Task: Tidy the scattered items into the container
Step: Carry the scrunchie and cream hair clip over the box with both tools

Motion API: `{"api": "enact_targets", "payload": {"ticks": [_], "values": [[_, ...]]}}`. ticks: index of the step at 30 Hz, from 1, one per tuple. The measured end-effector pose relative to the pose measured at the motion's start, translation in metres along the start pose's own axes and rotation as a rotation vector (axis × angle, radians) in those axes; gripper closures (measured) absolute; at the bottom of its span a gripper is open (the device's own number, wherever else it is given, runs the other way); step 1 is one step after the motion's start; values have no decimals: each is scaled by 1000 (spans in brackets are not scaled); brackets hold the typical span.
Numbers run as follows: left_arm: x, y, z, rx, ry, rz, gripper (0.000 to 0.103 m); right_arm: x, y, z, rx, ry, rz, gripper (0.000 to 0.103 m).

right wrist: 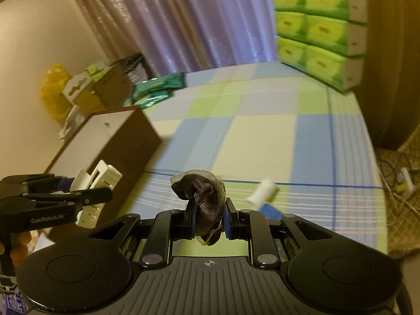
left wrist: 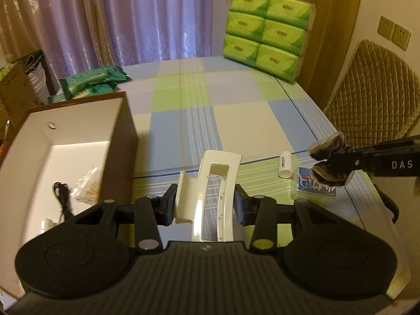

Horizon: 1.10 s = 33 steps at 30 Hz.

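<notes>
Hair claw (left wrist: 207, 197), cream plastic, sits clamped lengthwise in your left tool (left wrist: 204, 204) with the open cardboard box (left wrist: 123, 120) just to that tool's left, nearer than to your right tool (right wrist: 208, 218), which grips a dark velvet scrunchie (right wrist: 202, 194).

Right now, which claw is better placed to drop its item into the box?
Left. The left claw holds the white clip right beside the open box; the right claw, gripping brown cloth, is farther away.
</notes>
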<state>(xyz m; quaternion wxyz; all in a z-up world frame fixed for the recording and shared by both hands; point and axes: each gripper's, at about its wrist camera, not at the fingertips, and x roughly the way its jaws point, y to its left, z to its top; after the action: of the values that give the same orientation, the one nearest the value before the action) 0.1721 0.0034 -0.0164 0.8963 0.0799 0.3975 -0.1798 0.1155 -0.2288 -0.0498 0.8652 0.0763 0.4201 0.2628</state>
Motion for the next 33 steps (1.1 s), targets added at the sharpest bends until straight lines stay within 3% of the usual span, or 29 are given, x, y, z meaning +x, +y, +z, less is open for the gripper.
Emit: {"api": "enact_targets", "payload": {"ticks": [14, 33], "values": [[-58, 53, -18, -45, -47, 80, 65, 12, 80, -3, -93, 5, 117, 86], [-85, 157, -34, -79, -51, 162, 65, 79, 197, 9, -195, 26, 226, 86]]}}
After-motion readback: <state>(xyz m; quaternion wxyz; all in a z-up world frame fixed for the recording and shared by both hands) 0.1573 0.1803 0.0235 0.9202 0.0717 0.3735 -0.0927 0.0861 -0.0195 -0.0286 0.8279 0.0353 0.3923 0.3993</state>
